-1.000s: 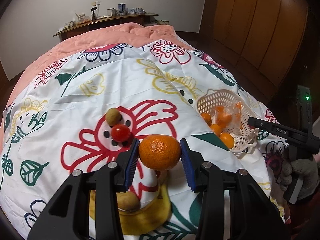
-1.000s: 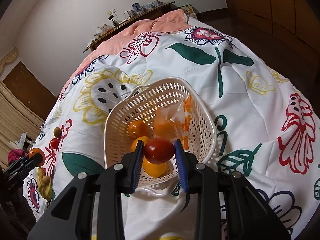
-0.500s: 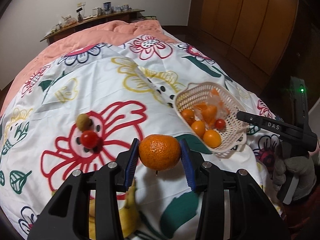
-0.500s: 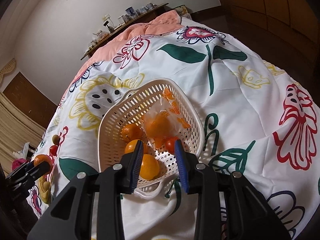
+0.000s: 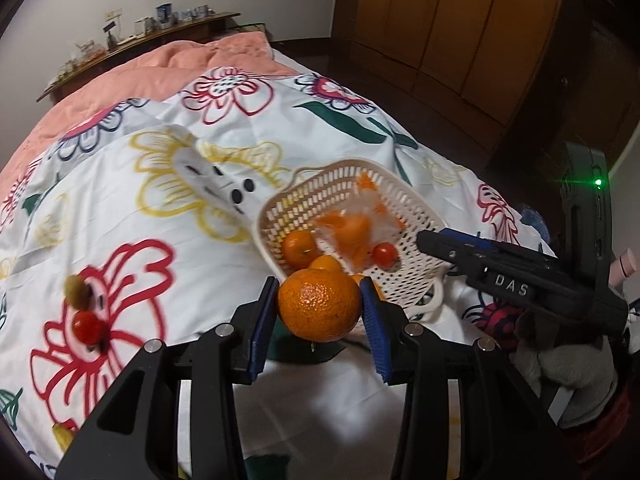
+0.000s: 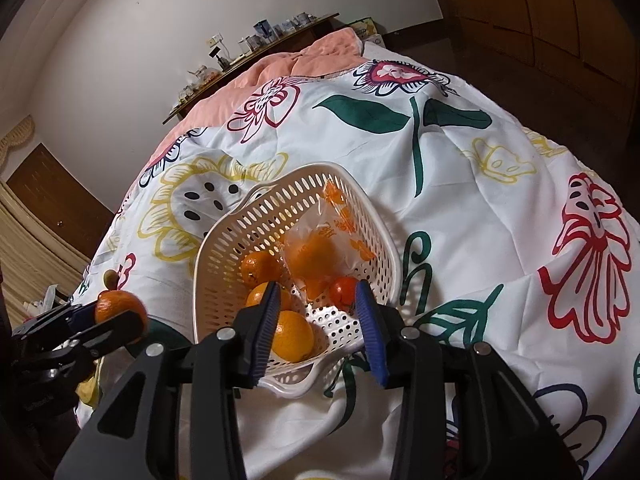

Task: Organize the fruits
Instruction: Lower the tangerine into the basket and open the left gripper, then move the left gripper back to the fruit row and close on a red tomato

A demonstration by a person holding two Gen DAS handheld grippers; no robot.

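Note:
My left gripper (image 5: 320,312) is shut on an orange mandarin (image 5: 319,305) and holds it above the bed, just in front of the white basket (image 5: 404,204). The basket (image 6: 280,216) holds several oranges, a plastic bag of orange fruit (image 6: 320,252) and a red tomato (image 6: 343,290). My right gripper (image 6: 316,316) is open and empty at the basket's near rim; it also shows in the left wrist view (image 5: 424,242). A red tomato (image 5: 87,327) and a brown kiwi (image 5: 78,290) lie on the floral sheet to the left.
The floral sheet (image 5: 160,216) covers the bed, with a pink blanket (image 5: 160,68) behind. A shelf with small items (image 5: 132,36) stands along the wall. A wooden wardrobe (image 5: 460,20) is on the right. A bit of a banana (image 5: 64,436) shows at the lower left.
My left gripper has carried the mandarin right, up to the basket. My right gripper let the red tomato go into the basket, opened and drew back a little.

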